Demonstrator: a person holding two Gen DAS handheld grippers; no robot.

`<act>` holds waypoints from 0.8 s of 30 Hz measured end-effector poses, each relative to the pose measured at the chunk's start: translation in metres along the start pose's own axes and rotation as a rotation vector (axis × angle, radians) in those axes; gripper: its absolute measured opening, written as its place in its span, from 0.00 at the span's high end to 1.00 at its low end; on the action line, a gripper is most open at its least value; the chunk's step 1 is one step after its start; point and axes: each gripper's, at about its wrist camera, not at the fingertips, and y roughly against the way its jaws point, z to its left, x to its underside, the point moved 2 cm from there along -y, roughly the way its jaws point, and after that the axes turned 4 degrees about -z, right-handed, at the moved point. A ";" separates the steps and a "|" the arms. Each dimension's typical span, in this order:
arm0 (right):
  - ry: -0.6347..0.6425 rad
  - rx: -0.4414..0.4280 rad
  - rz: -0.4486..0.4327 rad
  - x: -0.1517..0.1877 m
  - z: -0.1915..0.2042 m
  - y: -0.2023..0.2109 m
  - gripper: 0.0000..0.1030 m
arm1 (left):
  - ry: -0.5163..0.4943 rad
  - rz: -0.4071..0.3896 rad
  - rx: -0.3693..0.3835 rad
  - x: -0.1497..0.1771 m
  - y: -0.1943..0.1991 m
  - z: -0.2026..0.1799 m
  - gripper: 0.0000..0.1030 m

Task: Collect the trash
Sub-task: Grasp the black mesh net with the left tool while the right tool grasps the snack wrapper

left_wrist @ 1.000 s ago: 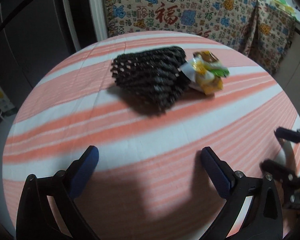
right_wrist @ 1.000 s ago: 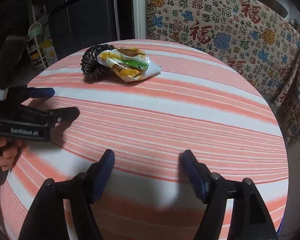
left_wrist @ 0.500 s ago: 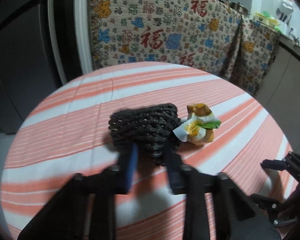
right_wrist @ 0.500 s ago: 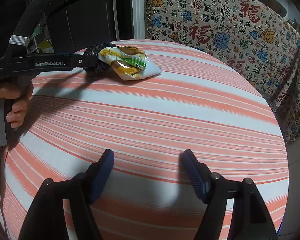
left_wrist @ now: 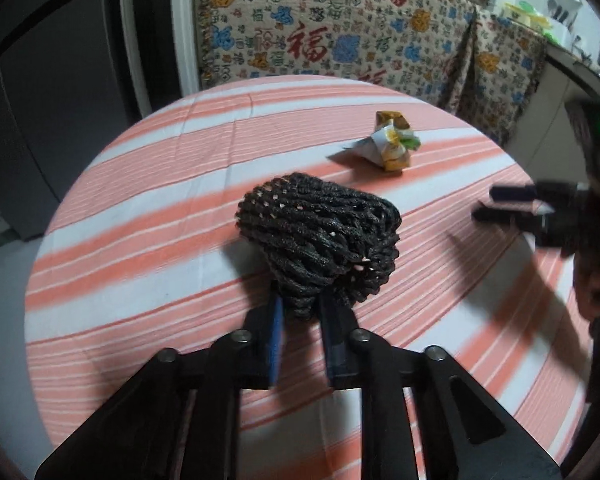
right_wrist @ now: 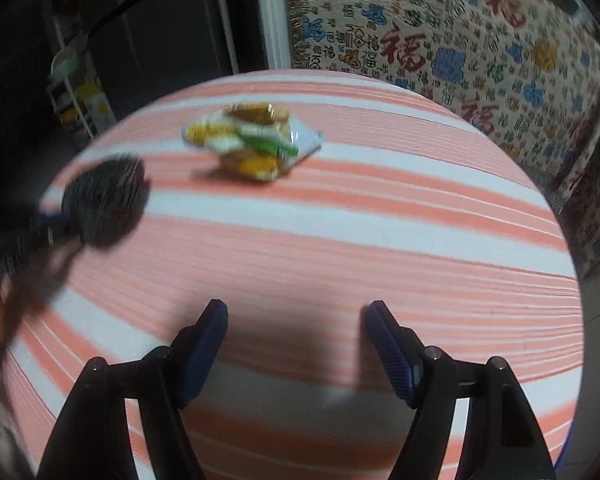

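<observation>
Left claw [left_wrist: 300, 320]: blue-padded fingers [left_wrist: 277, 328] are standing narrowly apart and are pinching the lower tip of the black foam mesh fruit sleeve [left_wrist: 320, 236]. The jaws are easing slightly wider at this moment, yet the pads are still pressing on the mesh. The sleeve is bunching into a rounded lump ahead of the claw, over the near-left part of the round worktop [left_wrist: 140, 240] covered in an orange-and-white striped cloth (whether it is clear of the cloth cannot be told from either view; the right wrist view shows it blurred at the left edge).

Right claw [right_wrist: 296, 344]: jaws are standing wide apart with nothing between them, only striped cloth showing underneath. It is hovering over the near edge of the worktop. In the left wrist view it is appearing at the right side, well apart from the sleeve.

Crumpled yellow, white and green plastic snack wrapper [right_wrist: 252, 140]: lying on the cloth toward the far side of the worktop, apart from the sleeve and untouched by either claw.

A beige patterned fabric with red characters [left_wrist: 340, 32] is hanging behind the worktop
</observation>
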 end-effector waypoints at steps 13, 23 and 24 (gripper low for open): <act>-0.146 -0.041 0.013 -0.083 0.034 -0.053 0.43 | 0.137 -0.094 0.037 0.014 0.036 0.015 0.14; 0.005 -0.012 0.041 -0.019 -0.017 0.005 0.39 | 0.247 -0.127 0.143 0.002 0.038 0.009 0.08; -0.007 -0.018 0.034 -0.015 -0.022 0.009 0.36 | 0.247 -0.129 0.145 -0.002 0.036 0.008 0.08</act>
